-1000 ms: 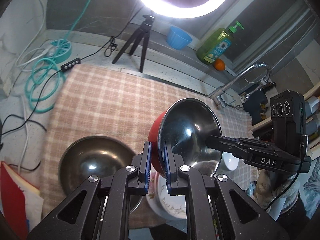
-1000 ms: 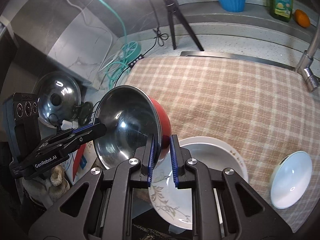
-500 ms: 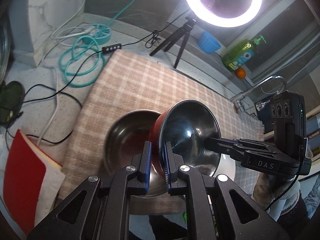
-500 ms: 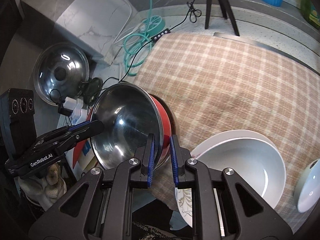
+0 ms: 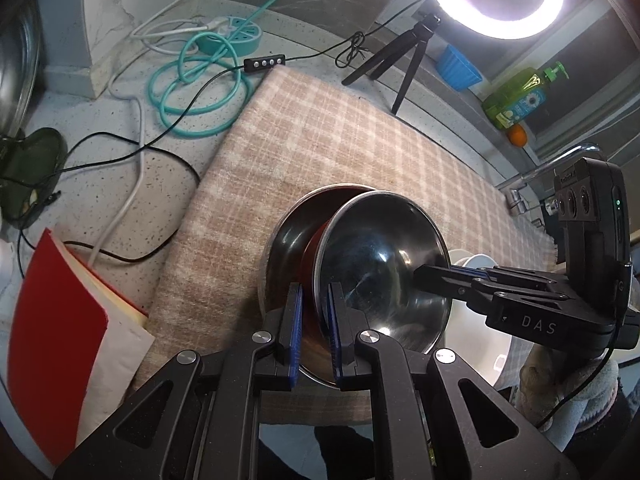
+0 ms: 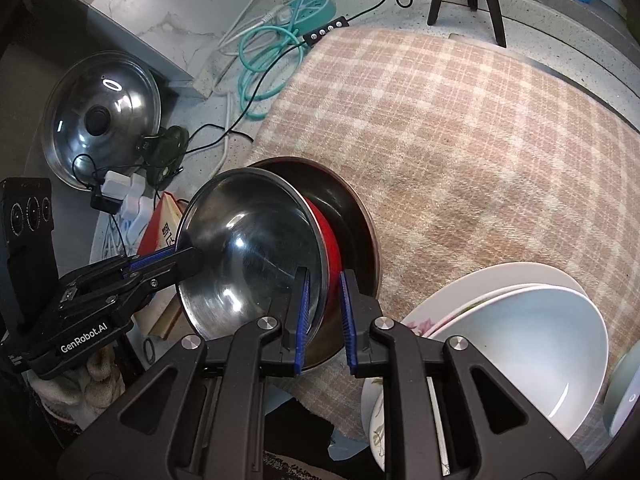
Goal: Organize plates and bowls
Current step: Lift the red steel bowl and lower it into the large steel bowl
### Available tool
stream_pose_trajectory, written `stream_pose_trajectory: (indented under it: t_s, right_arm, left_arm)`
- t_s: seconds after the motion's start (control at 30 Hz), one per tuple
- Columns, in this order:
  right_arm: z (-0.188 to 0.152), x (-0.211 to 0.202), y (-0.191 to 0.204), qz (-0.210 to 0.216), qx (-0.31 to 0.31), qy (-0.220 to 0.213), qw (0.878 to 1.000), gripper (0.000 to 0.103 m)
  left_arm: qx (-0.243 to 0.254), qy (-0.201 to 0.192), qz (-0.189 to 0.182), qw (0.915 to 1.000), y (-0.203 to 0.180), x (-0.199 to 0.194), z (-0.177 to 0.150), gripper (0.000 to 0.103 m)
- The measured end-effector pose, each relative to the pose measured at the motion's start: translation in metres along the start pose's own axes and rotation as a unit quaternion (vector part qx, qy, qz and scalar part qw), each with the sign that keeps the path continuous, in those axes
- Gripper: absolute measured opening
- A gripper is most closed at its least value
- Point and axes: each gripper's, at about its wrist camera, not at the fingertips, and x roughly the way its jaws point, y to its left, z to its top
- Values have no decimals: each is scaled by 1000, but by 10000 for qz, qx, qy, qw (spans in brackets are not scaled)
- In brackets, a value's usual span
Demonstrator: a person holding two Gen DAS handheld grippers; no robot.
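Checked cloth [image 6: 480,152] over speckled counter; near its left edge, steel bowl [image 6: 356,216] resting upright. Tilted inside it, red-walled bowl [image 5: 380,264] with steel lining, near rim raised, far wall apparently touching the steel bowl. Left gripper [image 5: 314,328] reaching forward, pinching the near rim, one pad inside, one on the red wall. Right gripper [image 6: 323,316] entering from the opposite side, likewise clamped on the rim. At right, white bowl [image 6: 532,344] stacked on floral plate [image 6: 400,412]. Beyond the cloth's left edge, pot lid [image 6: 104,116].
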Motion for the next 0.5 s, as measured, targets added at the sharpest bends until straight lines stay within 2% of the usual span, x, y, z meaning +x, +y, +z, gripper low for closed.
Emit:
stream_pose_trajectory:
  t_s: [0.5]
  right_arm:
    - [6, 13, 1, -251, -84, 166, 9995, 16]
  left_arm:
    - [132, 138, 265, 9995, -2, 13, 2, 10]
